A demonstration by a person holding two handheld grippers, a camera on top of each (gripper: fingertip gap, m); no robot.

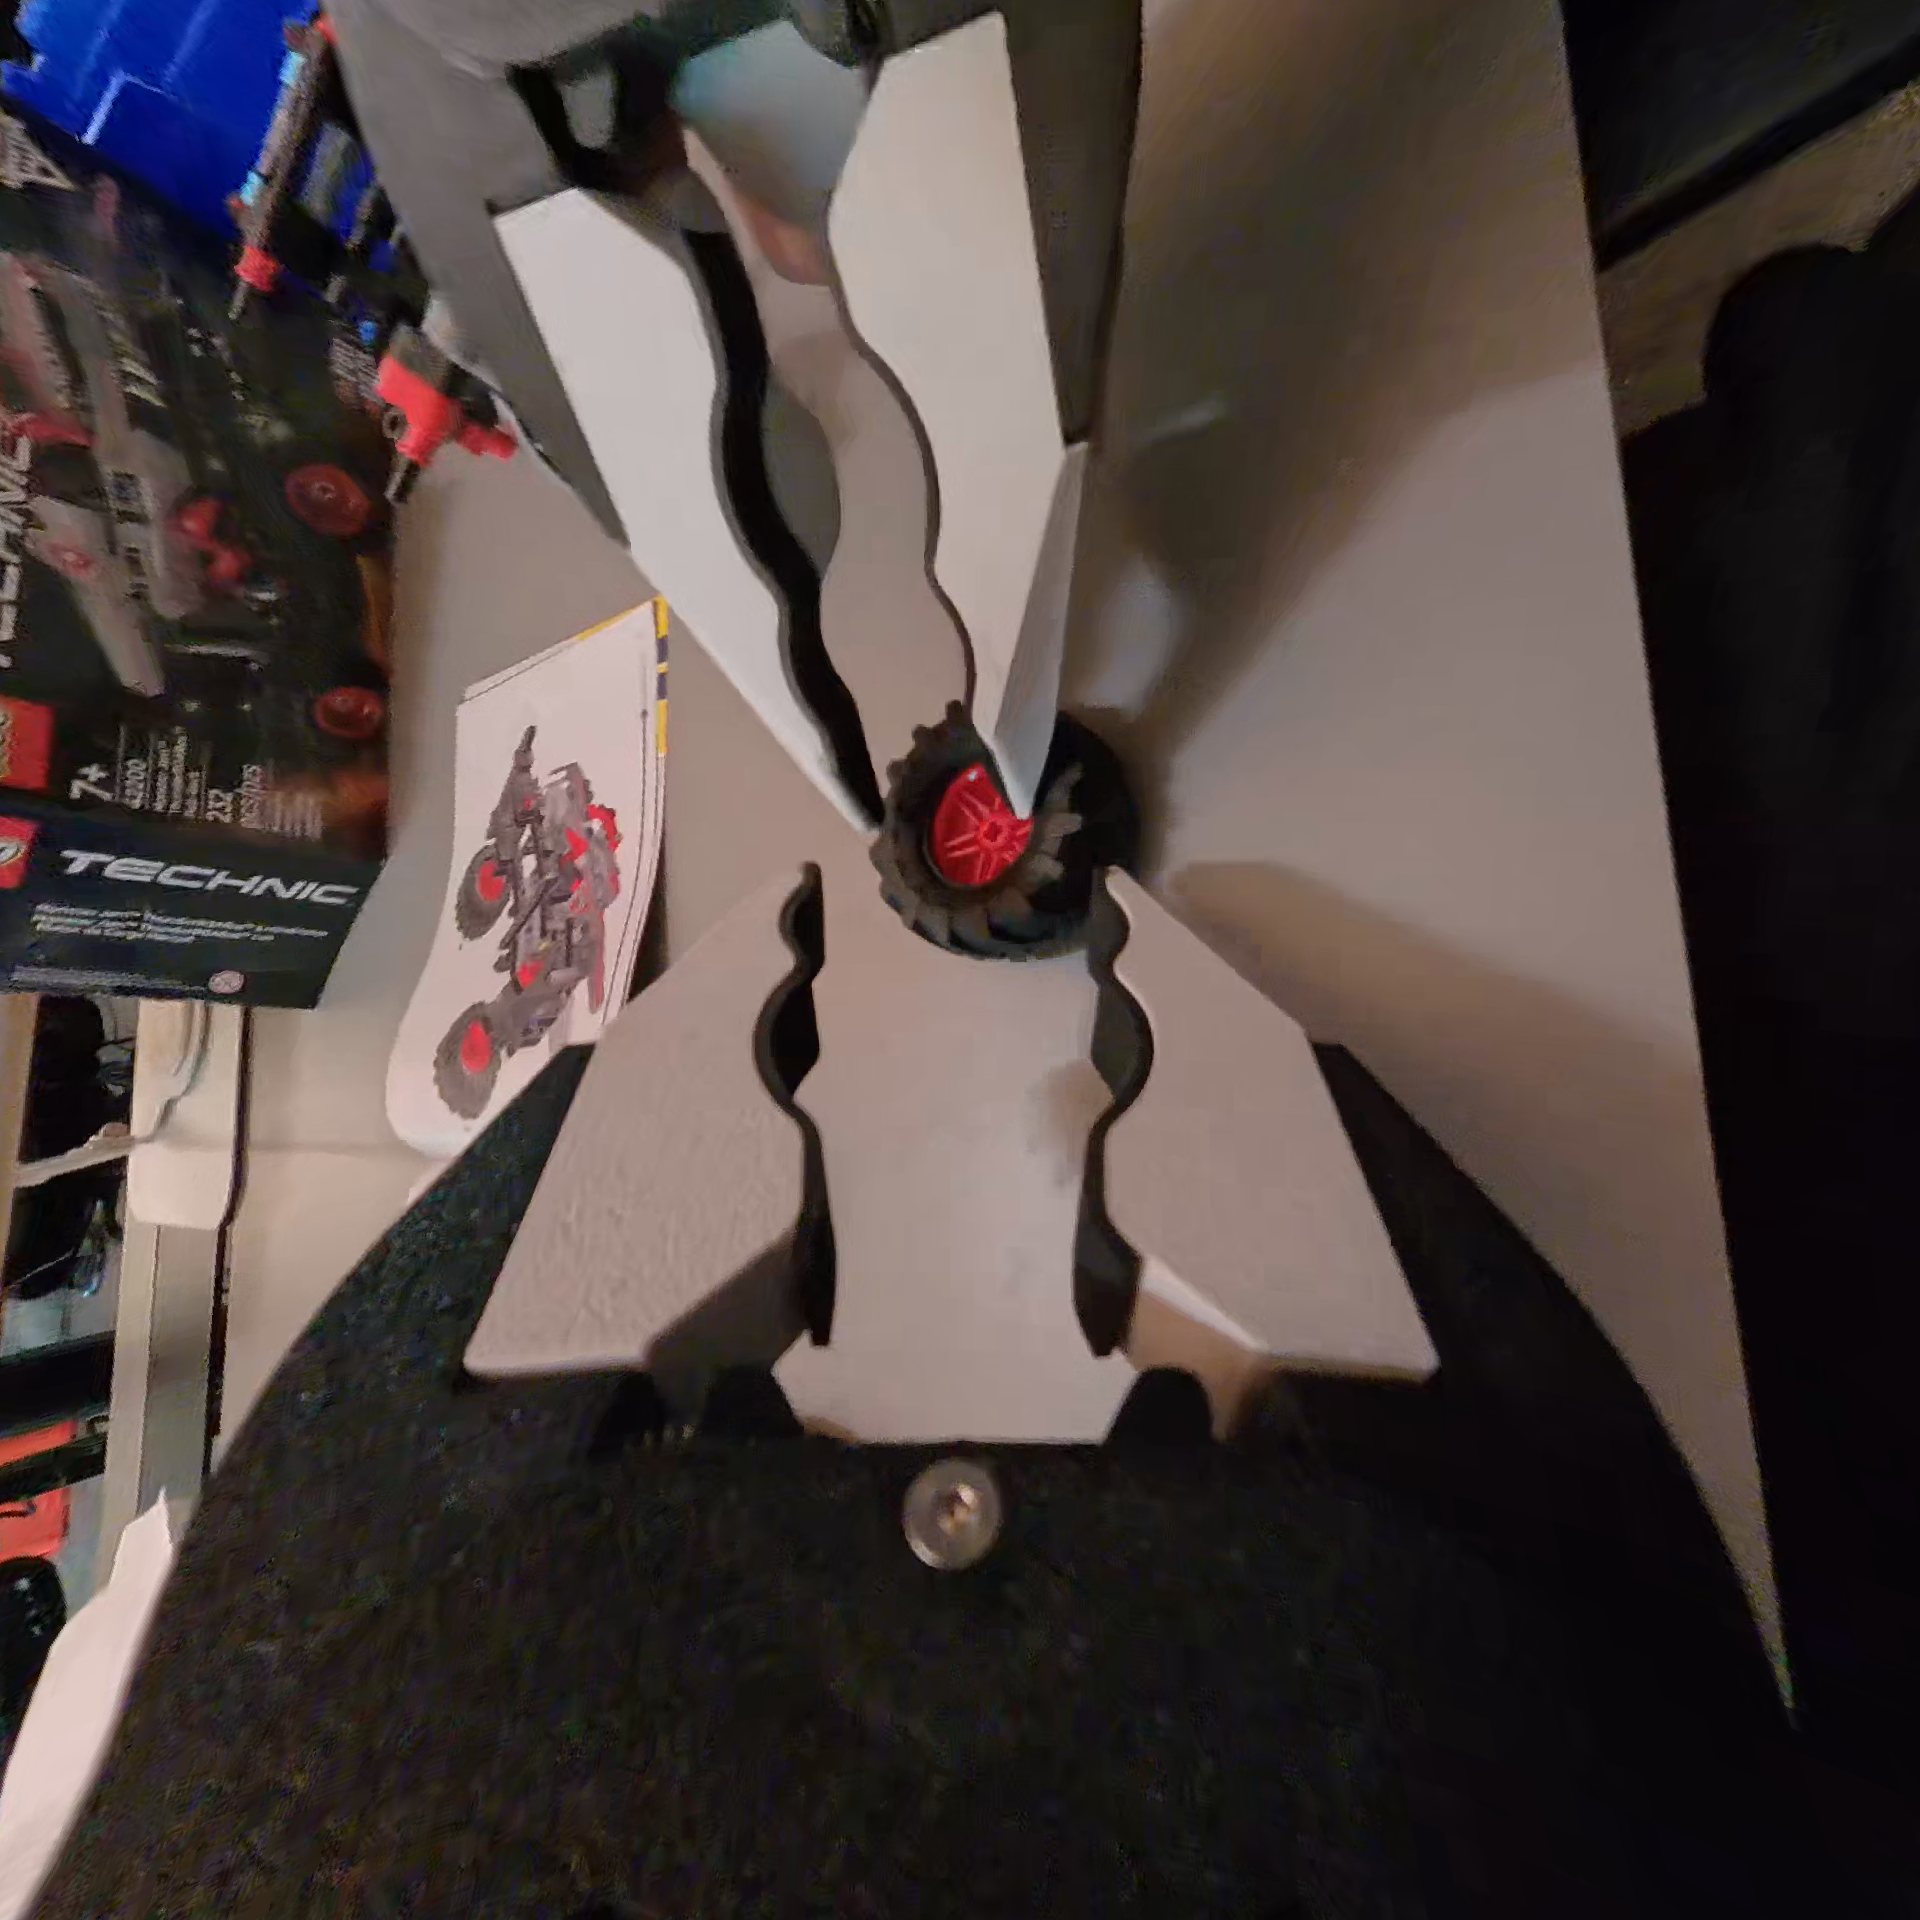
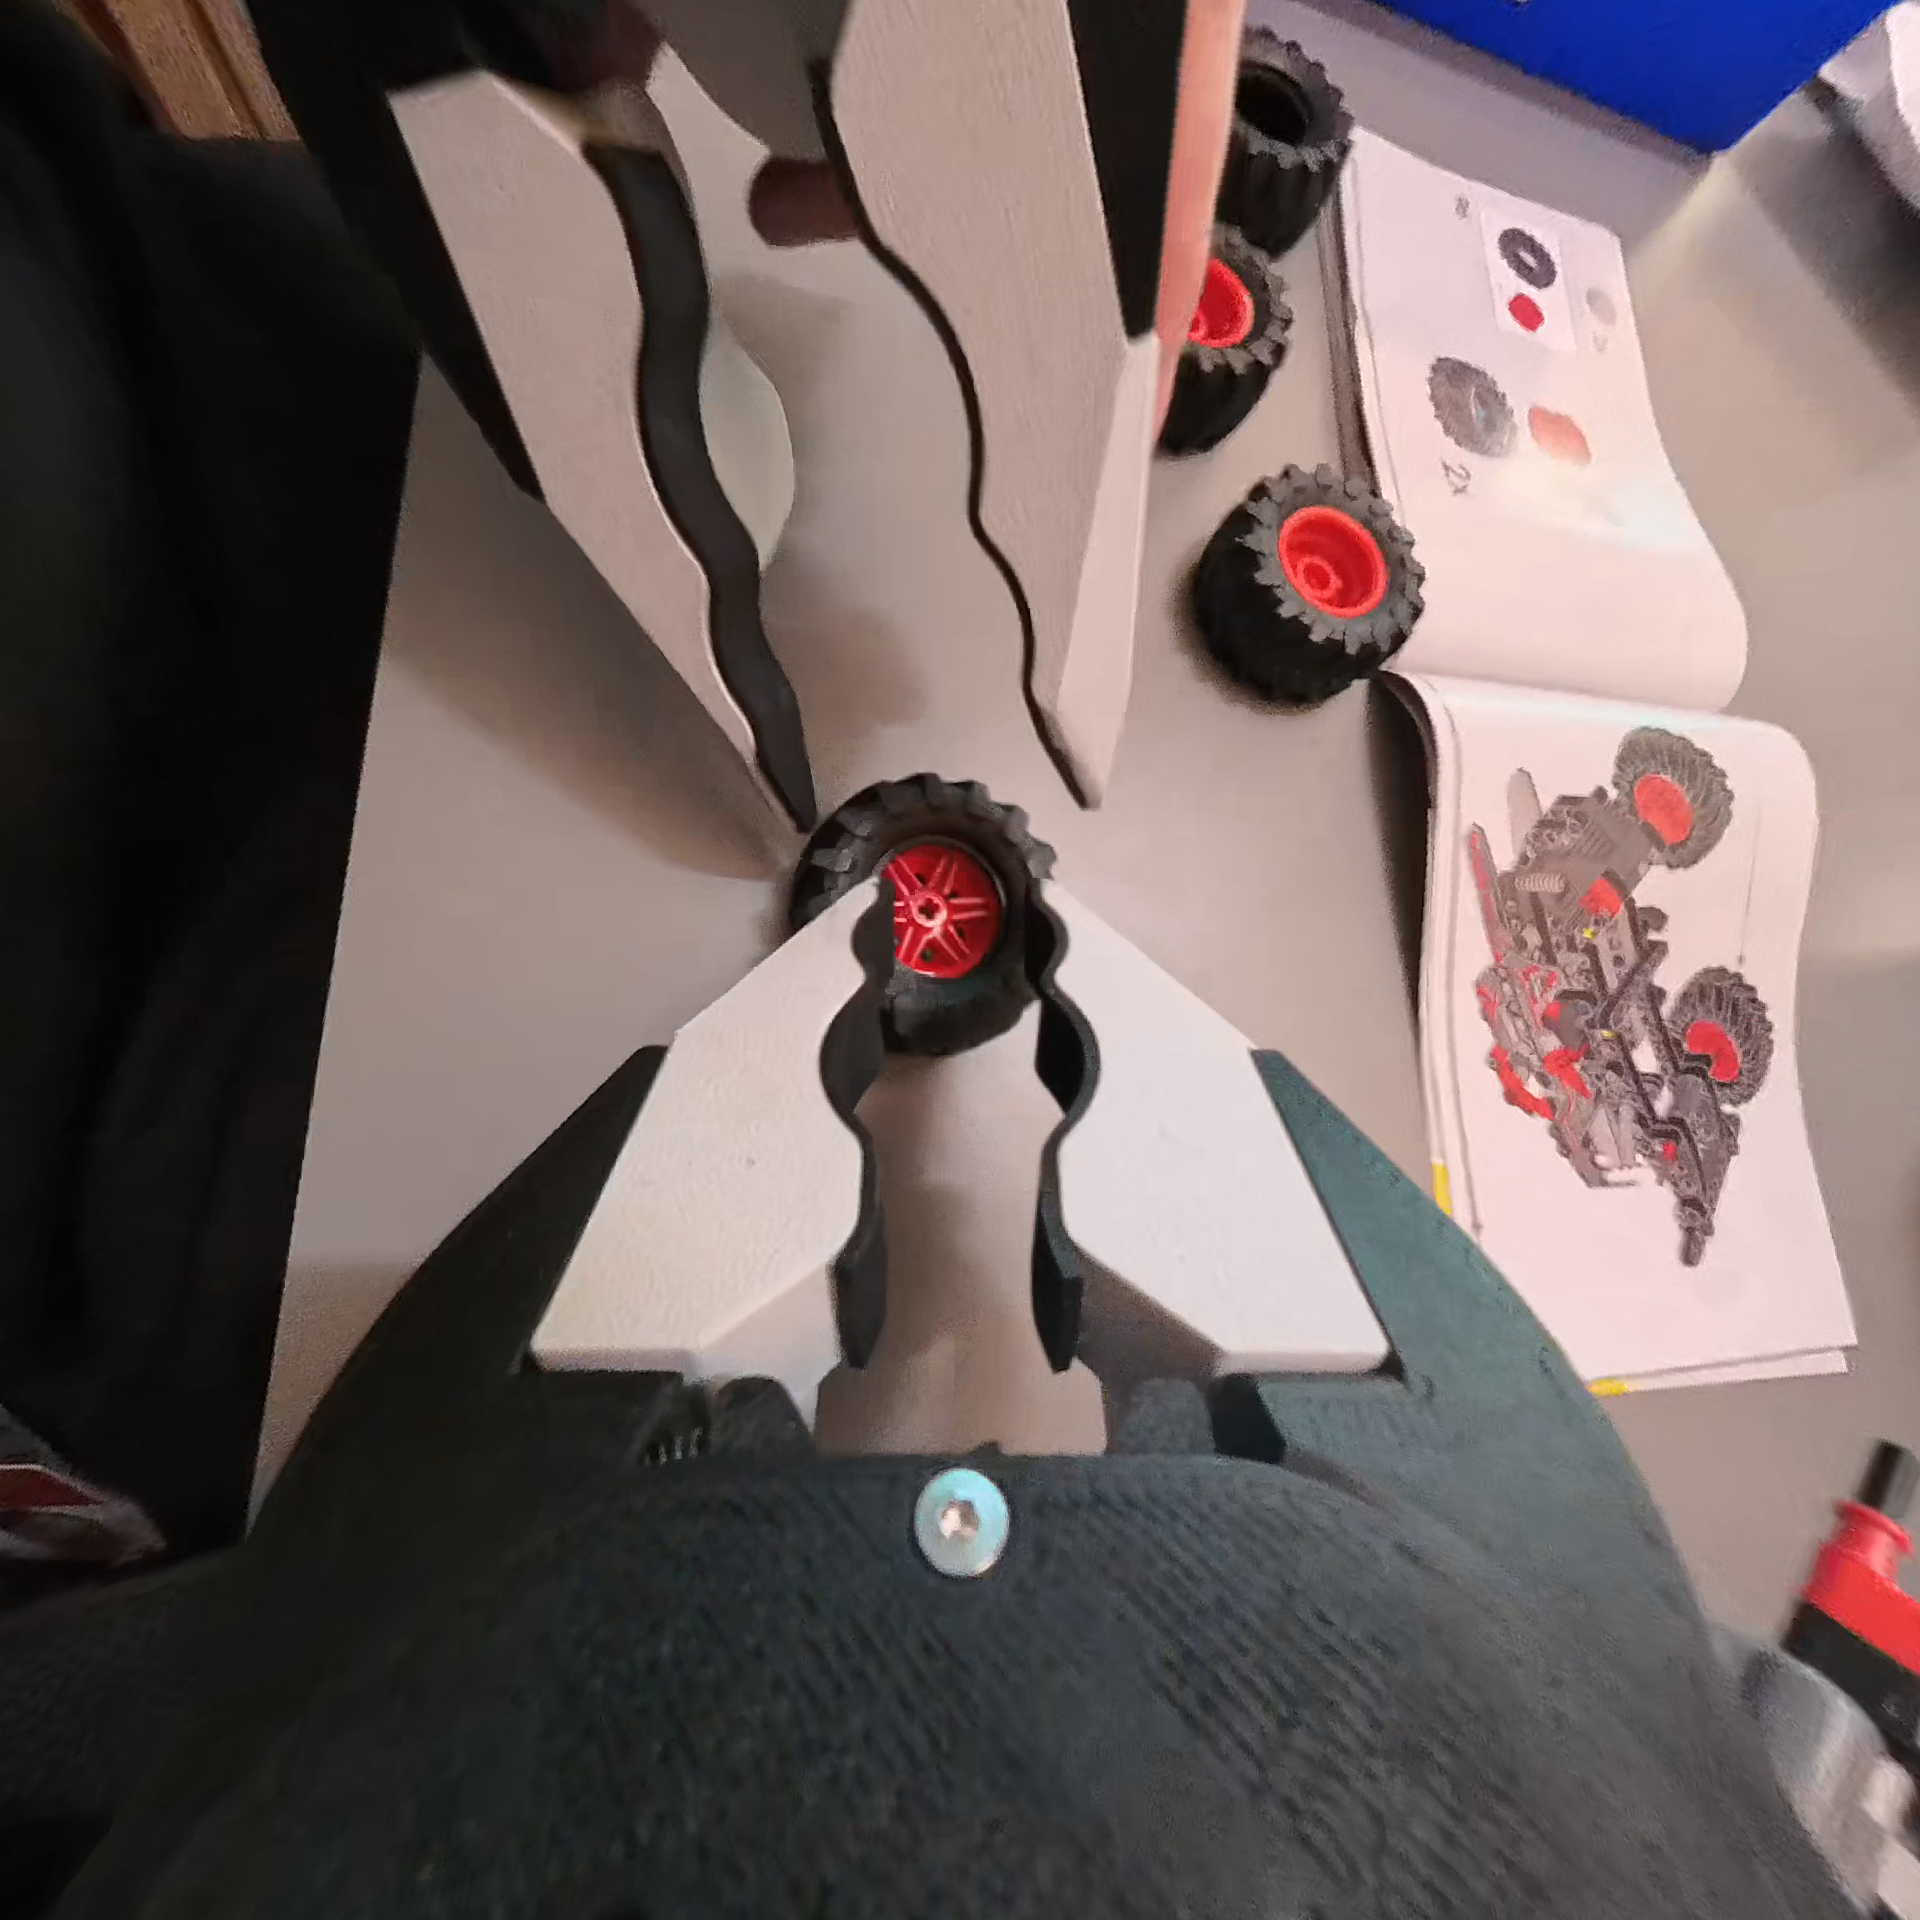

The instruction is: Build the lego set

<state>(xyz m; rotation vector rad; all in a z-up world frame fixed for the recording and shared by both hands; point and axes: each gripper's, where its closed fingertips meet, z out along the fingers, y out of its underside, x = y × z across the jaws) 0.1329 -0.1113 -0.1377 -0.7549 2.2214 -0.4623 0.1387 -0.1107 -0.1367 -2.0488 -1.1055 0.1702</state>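
Both grippers meet at one small wheel (image 2: 940, 914): the right gripper (image 2: 945, 930) clamps its black tyre narrowly, while the left gripper (image 1: 961, 899) stands wide beside it. Its red hub, so its axle line, faces the cameras. Beyond the wheel lie three more wheels (image 2: 1311, 582) and the open instruction booklet (image 2: 1621, 1049).

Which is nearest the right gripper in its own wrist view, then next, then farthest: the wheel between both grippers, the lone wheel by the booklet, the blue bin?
1. Wheel between the grippers, at the right gripper fingertips.
2. Lone wheel, up right, beside the booklet.
3. Blue bin, top right corner.
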